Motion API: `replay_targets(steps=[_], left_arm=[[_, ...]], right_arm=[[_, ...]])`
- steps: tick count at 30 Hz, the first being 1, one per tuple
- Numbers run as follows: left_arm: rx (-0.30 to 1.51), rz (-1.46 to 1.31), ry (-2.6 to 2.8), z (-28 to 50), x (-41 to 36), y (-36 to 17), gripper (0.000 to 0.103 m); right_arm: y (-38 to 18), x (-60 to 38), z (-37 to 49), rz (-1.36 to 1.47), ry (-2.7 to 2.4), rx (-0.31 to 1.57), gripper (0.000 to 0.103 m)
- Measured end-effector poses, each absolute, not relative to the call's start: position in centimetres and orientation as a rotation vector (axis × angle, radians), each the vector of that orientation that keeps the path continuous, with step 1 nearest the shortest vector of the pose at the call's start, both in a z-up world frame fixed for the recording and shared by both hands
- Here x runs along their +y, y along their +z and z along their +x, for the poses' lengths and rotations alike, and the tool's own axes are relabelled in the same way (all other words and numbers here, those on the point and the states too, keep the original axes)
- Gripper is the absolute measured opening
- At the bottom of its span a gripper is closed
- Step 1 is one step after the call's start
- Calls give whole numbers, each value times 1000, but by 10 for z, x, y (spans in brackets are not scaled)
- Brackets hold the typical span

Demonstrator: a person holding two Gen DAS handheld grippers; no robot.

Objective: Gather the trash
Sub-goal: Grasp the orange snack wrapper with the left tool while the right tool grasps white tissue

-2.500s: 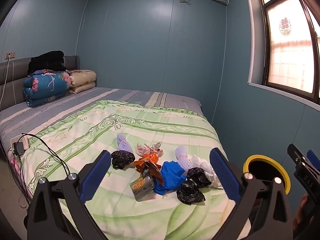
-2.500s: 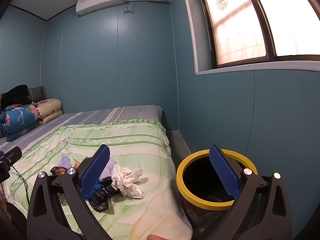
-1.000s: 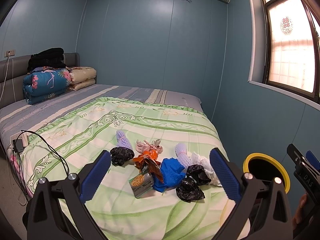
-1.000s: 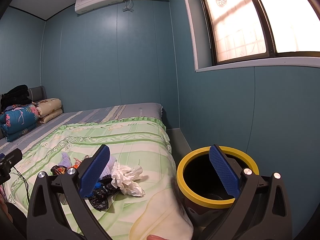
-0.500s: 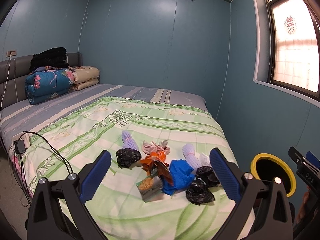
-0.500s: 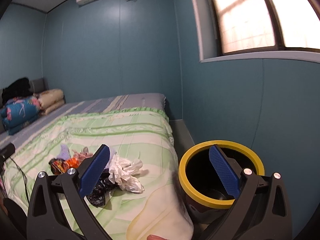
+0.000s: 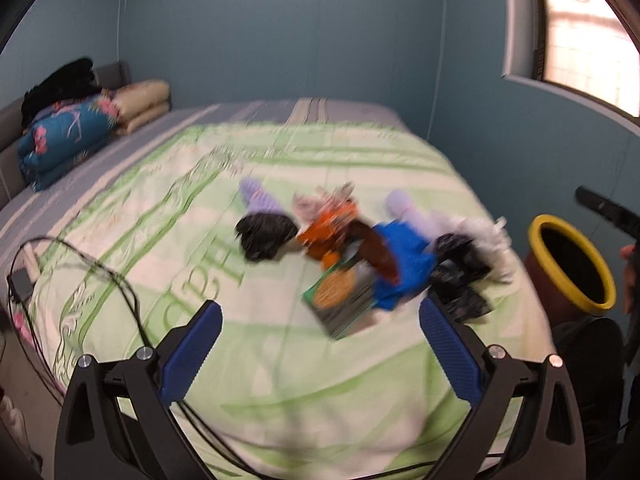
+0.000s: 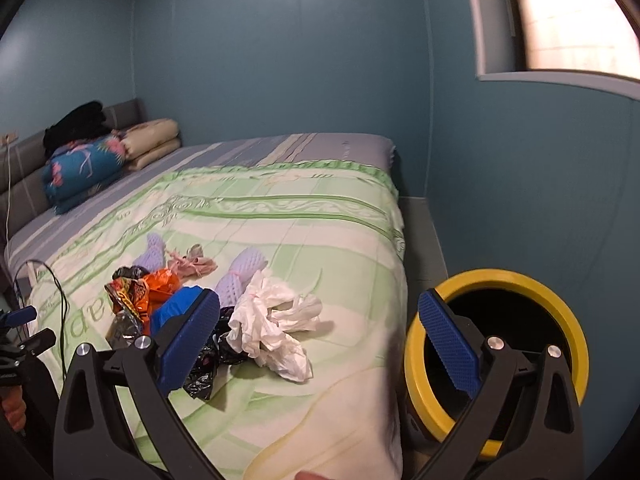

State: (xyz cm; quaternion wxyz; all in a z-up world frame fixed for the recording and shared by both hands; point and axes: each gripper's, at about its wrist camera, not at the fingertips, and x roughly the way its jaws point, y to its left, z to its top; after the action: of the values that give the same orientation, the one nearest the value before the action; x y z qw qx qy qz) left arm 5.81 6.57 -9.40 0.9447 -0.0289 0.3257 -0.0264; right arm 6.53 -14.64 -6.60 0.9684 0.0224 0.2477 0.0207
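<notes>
Blue-walled bedroom, trash heaped on a green-patterned bed (image 8: 304, 216).
Trash pile (image 7: 360, 248) is seen mid-frame, a yellow-rimmed bin (image 8: 560, 308) at lower right; left tool (image 7: 320, 336) and right tool (image 8: 320, 332) are held apart, empty; a black cable (image 7: 100, 272) is draped lower left.

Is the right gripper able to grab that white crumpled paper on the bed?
Probably yes. The right gripper is open and the white crumpled paper lies uncovered just ahead, nothing between them.
</notes>
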Motion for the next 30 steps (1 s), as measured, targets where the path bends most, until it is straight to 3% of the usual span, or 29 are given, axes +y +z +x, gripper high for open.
replay_targets(steps=[6,17,24,30], left_arm=[[759,-86,-81,82,77,-105,95],[761,-14,-146,154,49,-76,95],[844,-27,-158,197,43,-85,95],[906,-25,-178,217,36,-103,95]], right_arm=[[-79,-134,109,9,177,628,96],[-83,-116,167,12,349,776,95],[-93,-115,213,80,487,919,95],[-103,-106,222,21,496,935,95]])
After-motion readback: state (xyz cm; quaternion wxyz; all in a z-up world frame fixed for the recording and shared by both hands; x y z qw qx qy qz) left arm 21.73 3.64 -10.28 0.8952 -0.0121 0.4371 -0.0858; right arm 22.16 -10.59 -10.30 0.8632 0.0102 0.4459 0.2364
